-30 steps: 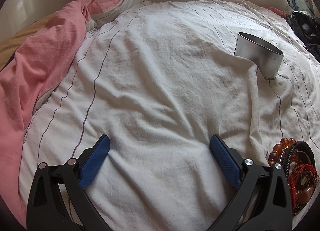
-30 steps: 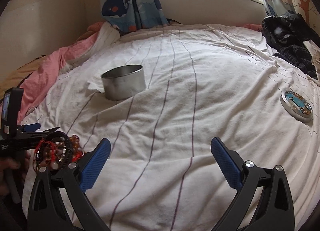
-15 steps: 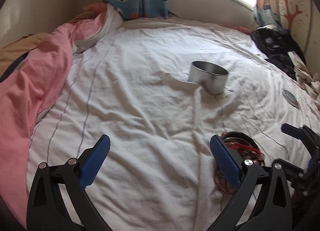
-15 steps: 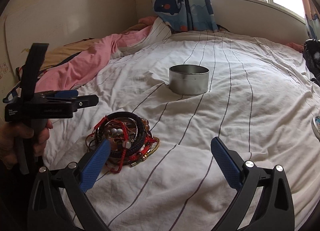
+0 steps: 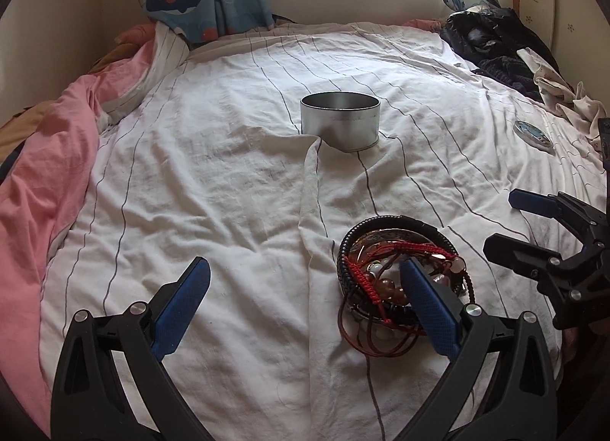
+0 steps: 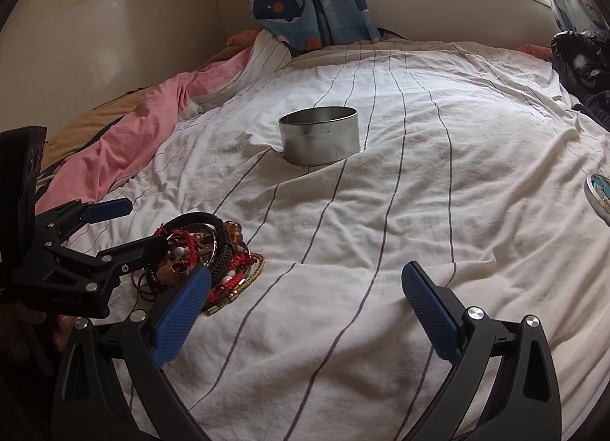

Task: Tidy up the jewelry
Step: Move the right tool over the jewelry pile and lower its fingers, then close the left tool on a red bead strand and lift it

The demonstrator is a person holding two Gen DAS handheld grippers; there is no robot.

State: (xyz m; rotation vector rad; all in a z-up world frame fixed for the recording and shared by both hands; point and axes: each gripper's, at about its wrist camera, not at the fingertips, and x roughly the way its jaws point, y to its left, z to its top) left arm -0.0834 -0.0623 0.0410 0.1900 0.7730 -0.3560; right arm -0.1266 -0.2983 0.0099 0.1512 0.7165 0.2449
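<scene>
Silver tin (image 5: 340, 123) interior hidden in both views, dark clothes (image 5: 492, 40) (left view) fuller

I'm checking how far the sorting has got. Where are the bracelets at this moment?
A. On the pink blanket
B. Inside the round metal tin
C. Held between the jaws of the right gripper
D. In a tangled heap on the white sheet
D: the bracelets lie piled on the striped white sheet, nearer the cameras than the open tin, and both the left gripper and the right gripper are open, holding nothing.
</scene>
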